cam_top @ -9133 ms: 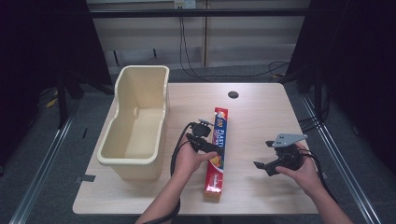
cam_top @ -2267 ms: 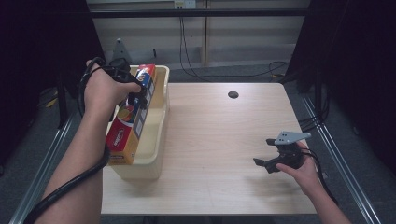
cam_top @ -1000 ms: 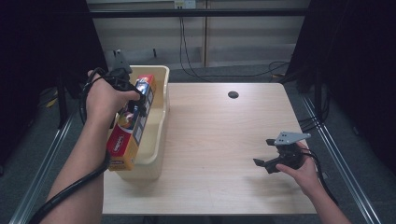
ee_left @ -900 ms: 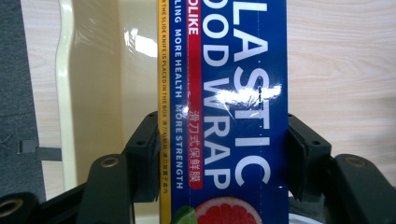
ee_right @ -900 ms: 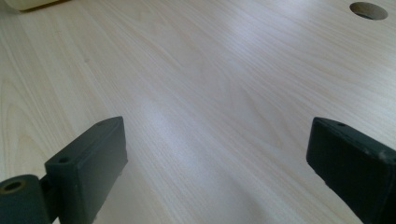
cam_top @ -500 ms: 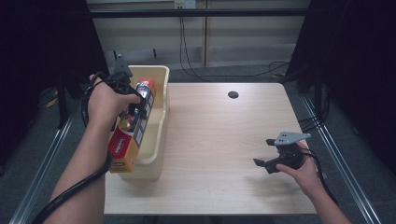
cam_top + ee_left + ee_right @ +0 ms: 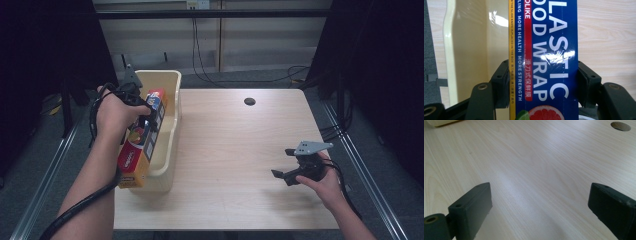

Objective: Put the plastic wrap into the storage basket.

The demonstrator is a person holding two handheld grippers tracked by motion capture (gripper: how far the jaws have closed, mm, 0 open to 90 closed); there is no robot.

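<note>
The plastic wrap box (image 7: 142,137) is hanging lengthwise over the cream bin (image 7: 167,150), its long blue, red and yellow body lying along the bin's length, with its near end poking past the bin's near wall and its far end sitting above the bin's open inside. Whether the box is touching the bin I cannot tell. In the left gripper view the plastic wrap box (image 7: 544,60) is running up between the two black jaws, which are pressing against its two long sides, so the left gripper (image 7: 541,85) is clamping the box across its width. Behind the box, the bin's pale inner wall (image 7: 469,50) is showing on one side and the wooden table (image 7: 606,37) on the other. In the high view the left gripper (image 7: 146,116) is sitting over the bin's far half, with the person's left hand (image 7: 114,114) wrapping it from the bin's outer side.

The right gripper (image 7: 291,172) is resting well away from the bin, near the table's opposite edge, held in the right hand (image 7: 327,184). Its jaws are standing wide apart above bare wood (image 7: 536,170), gripping nothing, with the table's round hole (image 7: 620,126) lying farther off from the bin
</note>
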